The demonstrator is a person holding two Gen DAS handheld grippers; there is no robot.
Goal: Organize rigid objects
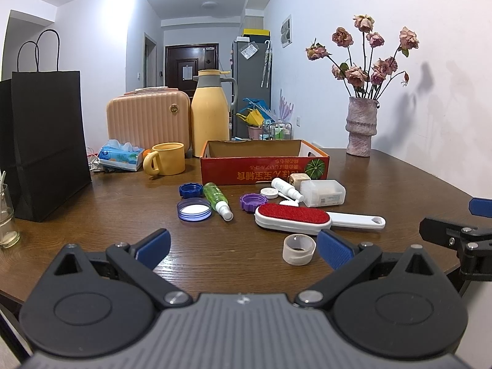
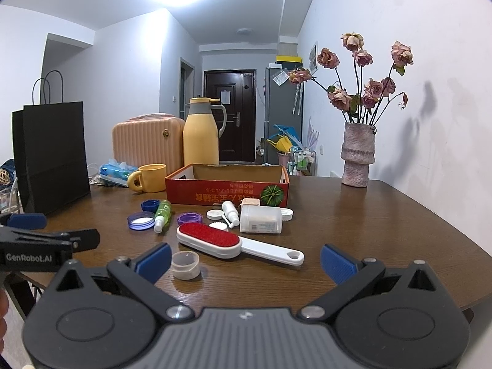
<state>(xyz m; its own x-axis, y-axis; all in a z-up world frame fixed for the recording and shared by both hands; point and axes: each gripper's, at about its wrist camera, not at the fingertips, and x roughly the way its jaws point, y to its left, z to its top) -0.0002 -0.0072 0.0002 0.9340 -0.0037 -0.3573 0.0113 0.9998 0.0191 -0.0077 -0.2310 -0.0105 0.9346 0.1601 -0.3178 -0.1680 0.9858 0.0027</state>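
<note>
An open red cardboard box (image 1: 264, 170) (image 2: 227, 192) stands mid-table. In front of it lie a red-and-white lint brush (image 1: 295, 217) (image 2: 212, 239), a green spray bottle (image 1: 216, 198) (image 2: 162, 213), a white bottle (image 1: 287, 188) (image 2: 231, 212), a translucent white container (image 1: 323, 193) (image 2: 260, 219), blue (image 1: 194, 209) and purple (image 1: 252, 202) lids, and a tape ring (image 1: 299, 249) (image 2: 185, 265). My left gripper (image 1: 244, 247) is open and empty, just before the tape ring. My right gripper (image 2: 246, 261) is open and empty, near the brush handle.
A black paper bag (image 1: 46, 141), tissue pack (image 1: 121, 155), yellow mug (image 1: 167, 158), pink case (image 1: 147, 121) and yellow thermos (image 1: 210, 117) stand at the back left. A vase of dried roses (image 1: 361, 126) stands back right by the wall. A glass jar (image 1: 7, 218) is far left.
</note>
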